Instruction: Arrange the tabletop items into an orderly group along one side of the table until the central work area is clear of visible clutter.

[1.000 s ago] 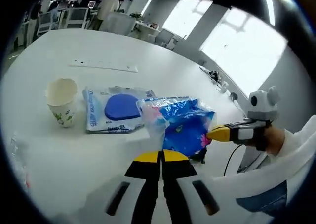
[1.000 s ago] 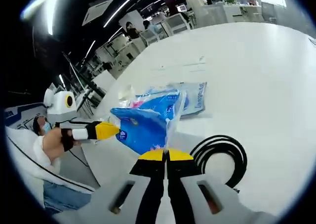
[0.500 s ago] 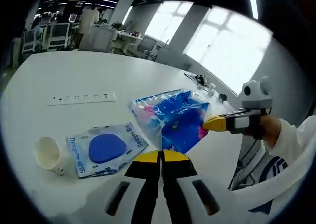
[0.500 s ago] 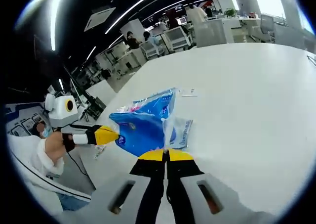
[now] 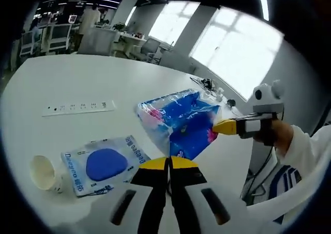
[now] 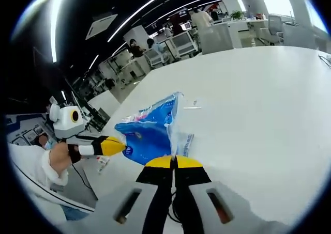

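1. Blue plastic pack [image 5: 181, 123], crinkled and printed with pink and white, hangs in the air above the white table [image 5: 129, 84], held from two sides by my grippers.
2. My left gripper [image 5: 168, 164] has its yellow-tipped jaws pressed together on the pack's lower edge, in the left gripper view.
3. My right gripper [image 6: 173, 162] has its jaws pinched on the clear end flap of the same pack, in the right gripper view.
4. From the left gripper view, my right gripper comes in from the right, its yellow tip touching the pack's side.
5. From the right gripper view, my left gripper [image 6: 111, 146] comes in from the left, its tip meeting the pack.
6. On the table below lies a flat wet-wipes packet [image 5: 103, 164] with a blue oval lid.
7. Just beside the packet, a white paper cup [image 5: 44, 172] is tilted over.
8. Farther back, well apart from these, a white power strip [image 5: 77, 108] lies flat on the table.
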A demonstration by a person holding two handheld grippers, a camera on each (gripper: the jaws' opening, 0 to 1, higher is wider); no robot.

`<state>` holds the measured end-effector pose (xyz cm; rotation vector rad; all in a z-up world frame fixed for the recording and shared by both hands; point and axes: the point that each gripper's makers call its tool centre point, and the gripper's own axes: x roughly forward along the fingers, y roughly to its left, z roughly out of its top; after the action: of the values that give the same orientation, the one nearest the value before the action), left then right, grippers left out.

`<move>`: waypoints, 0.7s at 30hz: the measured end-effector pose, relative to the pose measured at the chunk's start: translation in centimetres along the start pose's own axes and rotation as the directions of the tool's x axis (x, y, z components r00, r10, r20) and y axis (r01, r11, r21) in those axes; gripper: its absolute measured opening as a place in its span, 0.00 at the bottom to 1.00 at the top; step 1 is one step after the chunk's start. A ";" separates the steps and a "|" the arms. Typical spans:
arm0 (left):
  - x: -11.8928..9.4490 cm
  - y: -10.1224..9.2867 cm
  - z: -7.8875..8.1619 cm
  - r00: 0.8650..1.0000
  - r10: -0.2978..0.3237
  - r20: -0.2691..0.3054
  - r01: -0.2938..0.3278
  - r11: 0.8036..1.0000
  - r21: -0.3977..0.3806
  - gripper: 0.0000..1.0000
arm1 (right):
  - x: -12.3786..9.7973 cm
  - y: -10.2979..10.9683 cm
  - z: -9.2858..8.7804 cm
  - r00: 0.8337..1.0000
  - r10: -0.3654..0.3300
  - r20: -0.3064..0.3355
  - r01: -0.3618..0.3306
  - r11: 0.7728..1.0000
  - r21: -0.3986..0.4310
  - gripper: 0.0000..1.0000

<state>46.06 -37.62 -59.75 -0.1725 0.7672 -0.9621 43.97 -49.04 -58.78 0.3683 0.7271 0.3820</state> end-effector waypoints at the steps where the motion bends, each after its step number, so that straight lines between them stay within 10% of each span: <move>1: 0.3 0.0 0.0 1.000 0.002 -0.003 -0.002 1.000 0.004 0.00 | 0.1 -0.3 -0.1 1.000 -0.003 -0.005 0.003 1.000 0.001 0.00; 21: 8.3 -0.5 -2.6 0.989 0.013 -0.144 -0.014 1.000 -0.007 0.00 | 1.6 -8.1 -2.7 0.991 -0.109 -0.077 0.107 0.994 -0.023 0.00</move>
<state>46.75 -43.98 -65.68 -0.1053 0.9043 -0.9662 44.86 -54.84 -65.17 0.2957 0.8158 0.3021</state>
